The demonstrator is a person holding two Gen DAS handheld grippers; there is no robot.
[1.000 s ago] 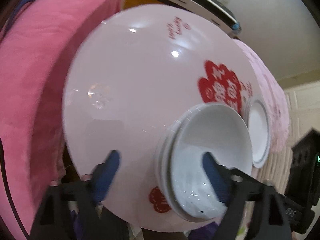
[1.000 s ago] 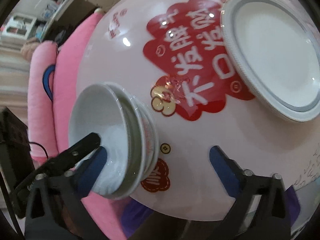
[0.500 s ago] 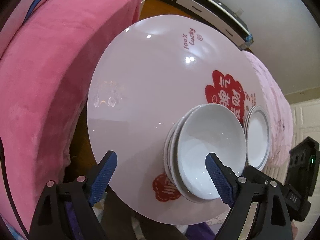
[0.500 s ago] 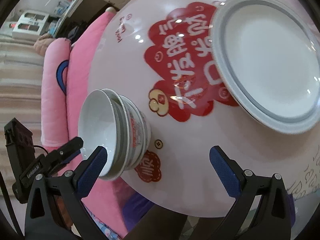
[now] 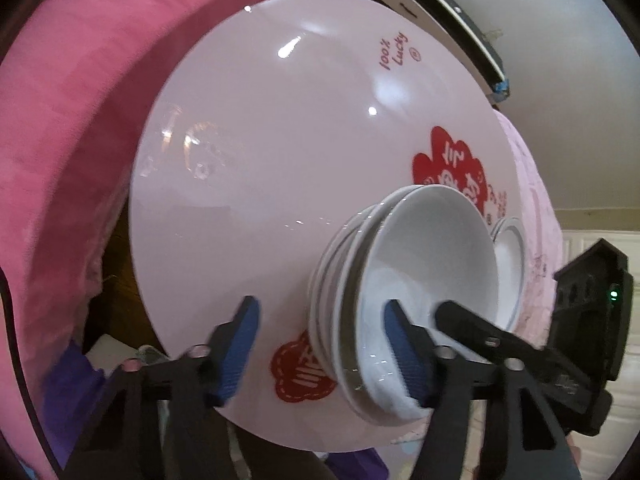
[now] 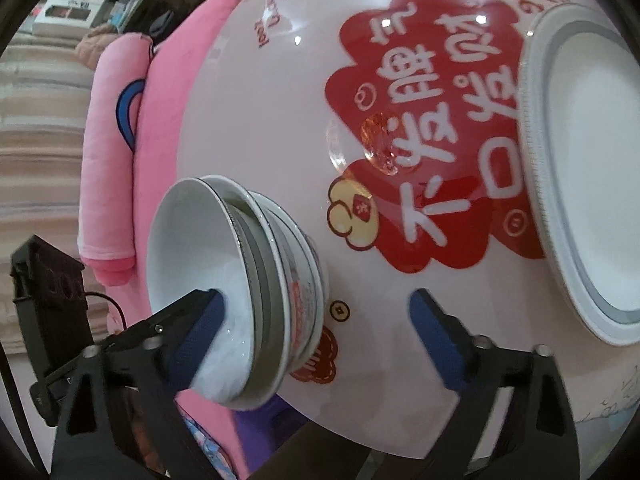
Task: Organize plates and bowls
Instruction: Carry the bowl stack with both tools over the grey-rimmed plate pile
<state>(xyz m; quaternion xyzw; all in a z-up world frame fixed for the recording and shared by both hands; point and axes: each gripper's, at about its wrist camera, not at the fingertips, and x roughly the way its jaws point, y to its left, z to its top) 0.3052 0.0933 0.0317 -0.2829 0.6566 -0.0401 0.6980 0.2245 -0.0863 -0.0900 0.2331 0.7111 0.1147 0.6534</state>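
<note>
A stack of white bowls (image 5: 424, 264) stands near the front edge of the round pale pink table (image 5: 280, 152). It also shows in the right wrist view (image 6: 240, 280). A stack of white plates with a grey rim band (image 6: 592, 168) sits to the right, and shows small behind the bowls (image 5: 510, 272). My left gripper (image 5: 324, 340) is open, its jaws straddling the near rim of the bowl stack. My right gripper (image 6: 316, 328) is open too, its jaws straddling the same stack from the other side.
A pink sofa cushion (image 5: 72, 92) curves along the table's left side. A pink bolster (image 6: 108, 152) lies beyond it. A dark cabinet with a shelf (image 5: 440, 4) stands at the back. A red cloud sticker (image 6: 432, 112) marks the table's middle.
Both grippers have moved closer to the bowl stack, so it looks larger. Each one's inner finger now reaches over the rim into the top bowl.
</note>
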